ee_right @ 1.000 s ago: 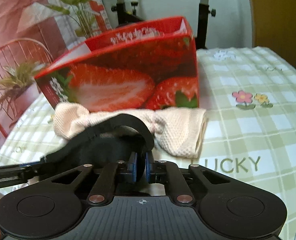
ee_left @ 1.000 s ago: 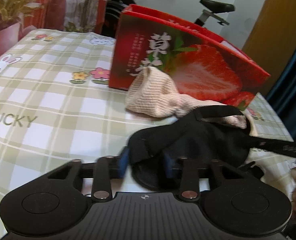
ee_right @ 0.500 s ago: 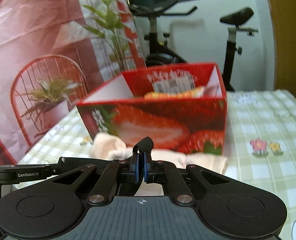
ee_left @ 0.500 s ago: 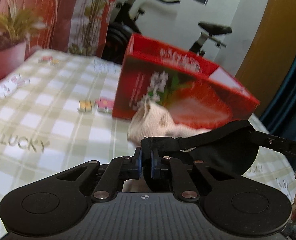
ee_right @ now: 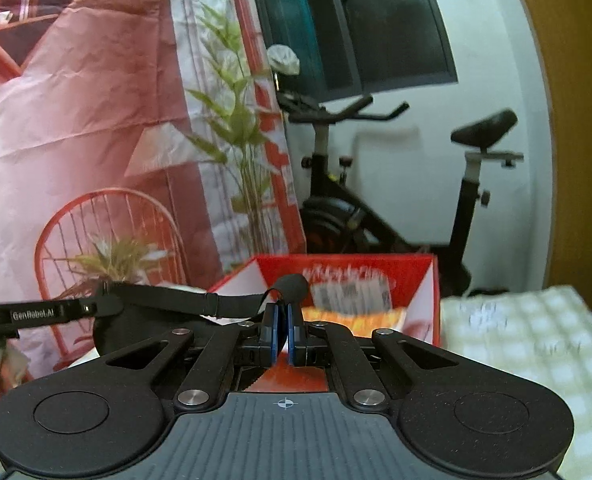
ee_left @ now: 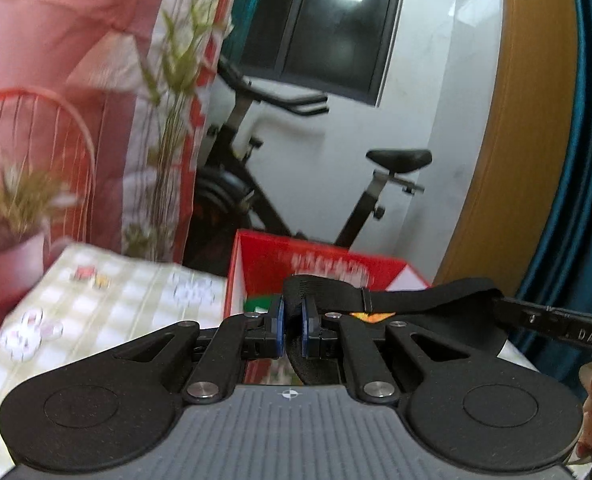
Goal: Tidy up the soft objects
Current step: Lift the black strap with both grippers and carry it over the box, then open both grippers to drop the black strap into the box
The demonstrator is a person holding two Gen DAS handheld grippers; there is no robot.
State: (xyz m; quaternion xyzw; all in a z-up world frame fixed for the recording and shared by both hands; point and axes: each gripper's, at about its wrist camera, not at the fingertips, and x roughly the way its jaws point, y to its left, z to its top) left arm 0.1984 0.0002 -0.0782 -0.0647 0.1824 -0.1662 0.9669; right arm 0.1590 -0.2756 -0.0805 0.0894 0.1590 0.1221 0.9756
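Black garment hanging over red box | left gripper and right gripper each clamping its strap | arm lettering reading "GenRobot.AI", "DAS"

Two black grippers – the left gripper and the right gripper – each with two blue pads. One black fabric item with an elastic strap, pinched at two points, one per gripper. One open red box on the table. One table covered by one green-and-white checked cloth. One exercise bike behind the table's far edge. One dark window. One printed backdrop showing one red chair and two plants.
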